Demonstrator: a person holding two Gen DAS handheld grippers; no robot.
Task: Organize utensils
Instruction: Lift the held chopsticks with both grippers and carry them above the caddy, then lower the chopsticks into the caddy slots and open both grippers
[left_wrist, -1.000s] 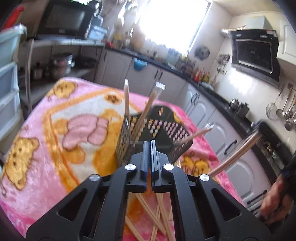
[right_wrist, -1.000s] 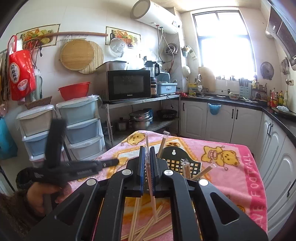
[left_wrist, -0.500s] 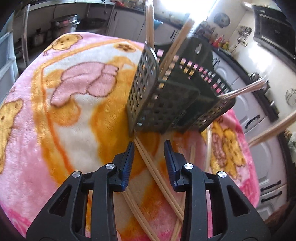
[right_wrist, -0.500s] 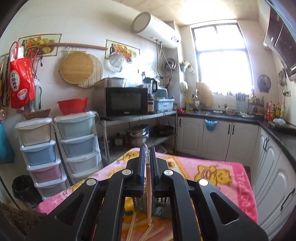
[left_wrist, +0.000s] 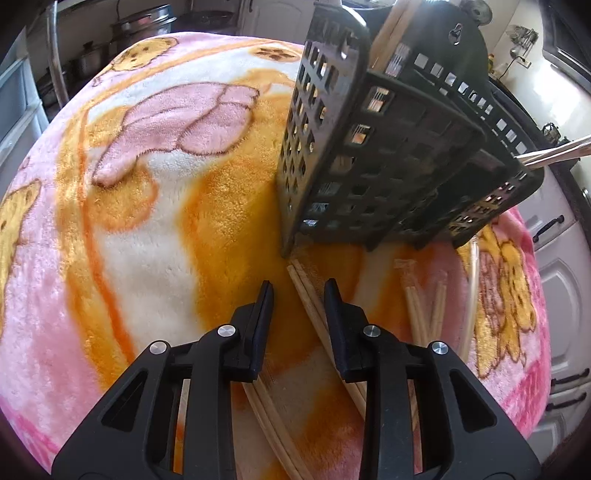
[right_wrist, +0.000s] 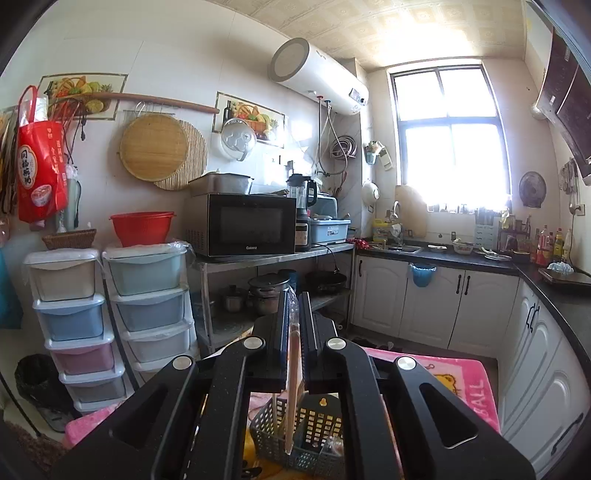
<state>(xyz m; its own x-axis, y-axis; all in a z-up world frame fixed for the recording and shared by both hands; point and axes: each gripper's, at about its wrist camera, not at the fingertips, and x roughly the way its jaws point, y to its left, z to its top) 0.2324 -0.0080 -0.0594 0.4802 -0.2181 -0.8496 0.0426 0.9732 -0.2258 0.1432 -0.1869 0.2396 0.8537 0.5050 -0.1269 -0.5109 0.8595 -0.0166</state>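
The left tool (left_wrist: 298, 291) points steeply down at the pink and orange blanket (left_wrist: 155, 229) that covers the desk. Its jaws stand apart and are closing, with a pair of wooden chopsticks (left_wrist: 308, 295) lying on the blanket between them; the pads do not press on the sticks. The near ends of that pair run under the tool's black body and are hidden. More chopsticks (left_wrist: 424, 310) lie loose to the right, some in a clear wrapper whose edges are hard to trace, and another pair (left_wrist: 273, 417) shows only in part below the jaws.

Just beyond the fingertips stands the black perforated utensil basket (left_wrist: 369, 155), its top cut off by the frame edge. Chopsticks stand in it, seen mostly through the holes, and a metal handle (left_wrist: 554, 153) sticks out at the right, its far end out of frame.

The right tool (right_wrist: 294, 317) is held nearly level, high above the desk, clenched on a single wrapped chopstick (right_wrist: 291, 387) that hangs down between its arms over the basket (right_wrist: 295, 432). Whether the tip touches the basket cannot be told. The basket's lower part is covered by the tool's body.
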